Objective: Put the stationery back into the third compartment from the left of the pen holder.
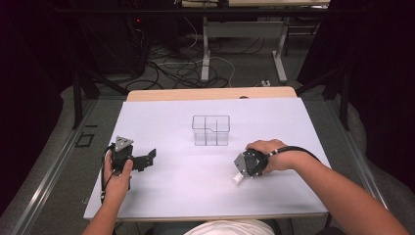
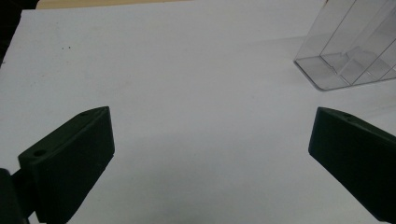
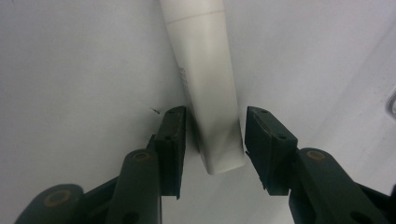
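Observation:
A white tube [image 3: 208, 84] lies flat on the white tabletop [image 1: 195, 196]; its end pokes out below my right gripper [image 1: 243, 174] as a white tube [image 1: 238, 179]. My right gripper [image 3: 215, 140] points down over the tube's flat crimped end. Its two black jaws stand on either side of the tube with thin gaps left, so it is open. At the left of the table my left gripper [image 1: 146, 160] rests in a hand and points toward the middle. In its own view my left gripper [image 2: 210, 154] stands wide open with only bare table between the jaws.
A clear plastic box [image 1: 211, 130] with several compartments stands upright at the middle of the table, also seen as the clear box [image 2: 348, 51] at the upper right of the left gripper view. Dark floor, cables and table legs lie beyond the far edge.

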{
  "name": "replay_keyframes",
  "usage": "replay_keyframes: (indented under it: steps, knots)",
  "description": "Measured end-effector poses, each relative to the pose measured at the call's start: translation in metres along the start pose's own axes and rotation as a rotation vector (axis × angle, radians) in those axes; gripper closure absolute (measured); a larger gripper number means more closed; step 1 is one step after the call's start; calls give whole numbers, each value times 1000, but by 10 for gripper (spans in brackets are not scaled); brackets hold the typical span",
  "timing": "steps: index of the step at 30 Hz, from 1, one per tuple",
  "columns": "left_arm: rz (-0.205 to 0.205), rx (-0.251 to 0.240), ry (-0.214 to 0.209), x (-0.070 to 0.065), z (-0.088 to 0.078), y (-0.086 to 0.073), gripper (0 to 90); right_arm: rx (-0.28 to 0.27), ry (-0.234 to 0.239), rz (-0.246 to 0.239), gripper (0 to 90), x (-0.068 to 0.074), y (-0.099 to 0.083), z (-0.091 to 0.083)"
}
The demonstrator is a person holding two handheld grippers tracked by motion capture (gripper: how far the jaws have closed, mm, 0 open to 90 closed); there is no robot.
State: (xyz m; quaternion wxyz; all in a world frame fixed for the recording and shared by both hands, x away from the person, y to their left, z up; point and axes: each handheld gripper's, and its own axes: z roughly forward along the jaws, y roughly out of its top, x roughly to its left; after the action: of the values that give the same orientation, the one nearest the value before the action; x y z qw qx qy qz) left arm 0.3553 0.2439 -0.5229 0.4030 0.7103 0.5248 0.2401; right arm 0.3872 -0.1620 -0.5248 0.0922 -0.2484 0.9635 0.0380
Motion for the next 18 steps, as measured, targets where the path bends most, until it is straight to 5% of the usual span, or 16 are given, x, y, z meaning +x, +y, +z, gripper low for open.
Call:
replay_keyframes:
  steps: [7, 9, 12, 18]
  knots:
    - [0, 0, 0, 0, 0, 0, 3, -4, 16, -14, 640, -2, -3, 0]
    - [2, 1, 1, 0, 0, 0, 3, -27, -13, -13, 658, 0, -3, 1]
    - [2, 0, 1, 0, 1, 0, 3, -4, 41, -23, 683, -1, -2, 0]
    - [-2, -1, 2, -1, 1, -1, 3, -9, 14, -31, 701, 2, -2, -1]
